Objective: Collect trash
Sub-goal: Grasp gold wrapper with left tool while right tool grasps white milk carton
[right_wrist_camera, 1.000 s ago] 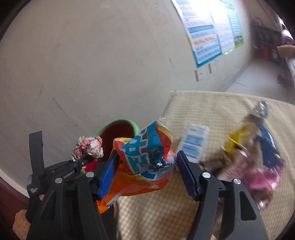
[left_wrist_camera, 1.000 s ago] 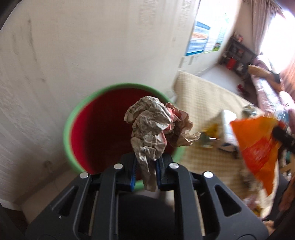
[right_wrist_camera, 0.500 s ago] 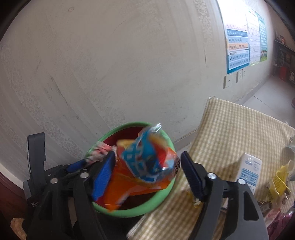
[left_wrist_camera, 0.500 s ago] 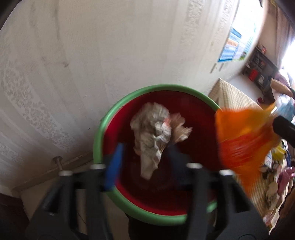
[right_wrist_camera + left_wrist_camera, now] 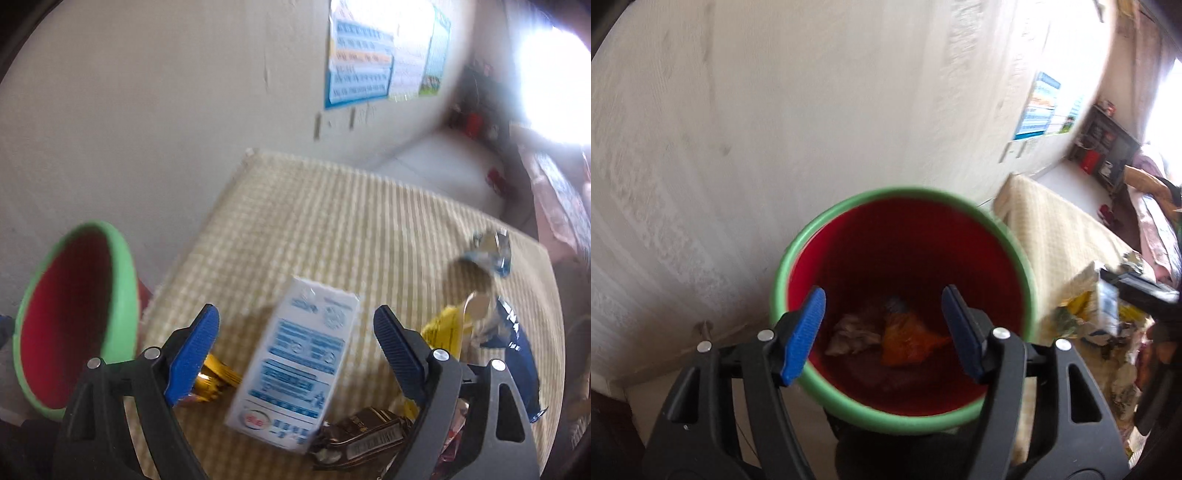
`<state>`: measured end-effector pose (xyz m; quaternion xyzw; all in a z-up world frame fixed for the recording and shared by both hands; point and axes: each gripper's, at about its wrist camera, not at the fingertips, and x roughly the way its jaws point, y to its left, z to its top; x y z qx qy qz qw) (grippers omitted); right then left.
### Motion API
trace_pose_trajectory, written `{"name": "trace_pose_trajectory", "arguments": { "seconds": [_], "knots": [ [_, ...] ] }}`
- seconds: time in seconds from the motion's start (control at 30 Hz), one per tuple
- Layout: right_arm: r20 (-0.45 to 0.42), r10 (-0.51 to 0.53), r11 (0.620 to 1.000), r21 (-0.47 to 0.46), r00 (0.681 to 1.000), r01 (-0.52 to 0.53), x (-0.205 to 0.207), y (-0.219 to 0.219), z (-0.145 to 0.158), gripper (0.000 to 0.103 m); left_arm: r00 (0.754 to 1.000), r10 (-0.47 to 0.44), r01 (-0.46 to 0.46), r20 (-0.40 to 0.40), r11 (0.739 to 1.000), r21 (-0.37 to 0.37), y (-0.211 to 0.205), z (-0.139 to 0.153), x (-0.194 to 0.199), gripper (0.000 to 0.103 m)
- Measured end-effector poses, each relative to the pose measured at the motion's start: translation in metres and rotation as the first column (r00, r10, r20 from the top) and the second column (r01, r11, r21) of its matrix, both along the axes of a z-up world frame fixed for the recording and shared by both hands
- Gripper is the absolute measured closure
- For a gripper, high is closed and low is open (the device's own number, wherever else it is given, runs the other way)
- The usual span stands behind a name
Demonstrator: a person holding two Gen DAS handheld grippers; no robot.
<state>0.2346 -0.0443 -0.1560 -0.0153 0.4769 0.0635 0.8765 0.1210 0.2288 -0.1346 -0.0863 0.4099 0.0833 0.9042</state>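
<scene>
Both loads have just dropped: the crumpled newspaper wad (image 5: 851, 334) and orange foil snack wrapper (image 5: 907, 341) now lie inside the green-rimmed red plastic bin (image 5: 798, 243). The left gripper (image 5: 884, 332) hangs released above it; the right gripper (image 5: 295, 349), jaws just spread wider, frames the blue-and-white carton (image 5: 299, 365) on the checked worktop (image 5: 332, 214), likely next.
</scene>
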Motion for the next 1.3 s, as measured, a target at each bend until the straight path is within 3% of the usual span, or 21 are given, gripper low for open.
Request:
{"name": "trace_pose_trajectory", "arguments": {
  "seconds": [0.07,0.13,0.2,0.23,0.27,0.4,0.57,0.7,0.87,0.9,0.97,1.03,1.07,1.13,1.3],
  "knots": [
    [-0.071,-0.006,1.000,0.028,0.997,0.008,0.003,-0.004,-0.013,0.019,0.999,-0.039,0.040,0.015,0.999,-0.020,-0.013,0.008,0.003,0.039],
    [-0.071,0.002,0.999,-0.041,0.997,-0.005,0.003,-0.002,-0.021,0.018,0.996,-0.081,0.081,0.024,0.997,-0.019,-0.028,0.015,0.006,0.038],
    [-0.092,0.014,0.999,-0.039,0.996,-0.018,0.003,-0.006,-0.029,0.021,0.993,-0.111,0.111,0.028,0.993,-0.031,-0.042,0.018,0.009,0.038],
    [-0.109,0.019,1.000,-0.011,0.994,-0.021,0.002,-0.009,-0.031,0.027,0.991,-0.129,0.131,0.028,0.990,-0.048,-0.050,0.019,0.010,0.038],
    [-0.122,0.023,1.000,0.010,0.992,-0.022,0.001,-0.012,-0.034,0.040,0.989,-0.144,0.145,0.027,0.988,-0.058,-0.056,0.019,0.011,0.038],
    [-0.143,0.035,0.997,0.079,0.989,-0.024,-0.009,-0.028,-0.034,0.049,0.972,-0.236,0.234,-0.012,0.967,-0.097,-0.093,0.010,0.023,0.038],
    [-0.041,0.011,0.963,0.271,0.999,0.001,-0.035,-0.067,0.006,0.049,0.937,-0.338,0.328,-0.086,0.938,-0.109,-0.137,-0.011,0.047,0.038],
    [0.077,-0.014,0.948,0.317,0.997,-0.011,-0.062,-0.092,0.049,0.049,0.903,-0.403,0.395,-0.147,0.915,-0.086,-0.169,-0.031,0.069,0.038],
    [0.110,-0.009,0.946,0.323,0.994,-0.027,-0.085,-0.101,0.073,0.049,0.885,-0.412,0.408,-0.218,0.911,-0.062,-0.190,-0.057,0.082,0.038],
    [0.109,-0.011,0.946,0.324,0.994,-0.025,-0.089,-0.104,0.073,0.049,0.886,-0.403,0.401,-0.228,0.914,-0.057,-0.192,-0.062,0.083,0.040],
    [0.103,-0.017,0.946,0.325,0.994,-0.017,-0.095,-0.108,0.069,0.049,0.891,-0.381,0.381,-0.247,0.923,-0.049,-0.194,-0.071,0.083,0.058],
    [0.091,-0.028,0.941,0.338,0.995,-0.004,-0.104,-0.114,0.070,0.049,0.899,-0.362,0.369,-0.247,0.929,-0.019,-0.194,-0.073,0.081,0.084],
    [0.088,-0.031,0.939,0.344,0.996,-0.001,-0.109,-0.115,0.070,0.049,0.900,-0.364,0.368,-0.239,0.929,-0.026,-0.194,-0.070,0.078,0.091],
    [0.098,-0.034,0.936,0.351,0.995,-0.003,-0.115,-0.118,0.072,0.049,0.912,-0.354,0.356,-0.208,0.934,-0.029,-0.192,-0.060,0.074,0.096],
    [0.135,-0.027,0.929,0.368,0.990,-0.025,-0.125,-0.117,0.081,0.049,0.943,-0.319,0.322,-0.089,0.947,0.016,-0.190,-0.018,0.048,0.097]
  ]
}}
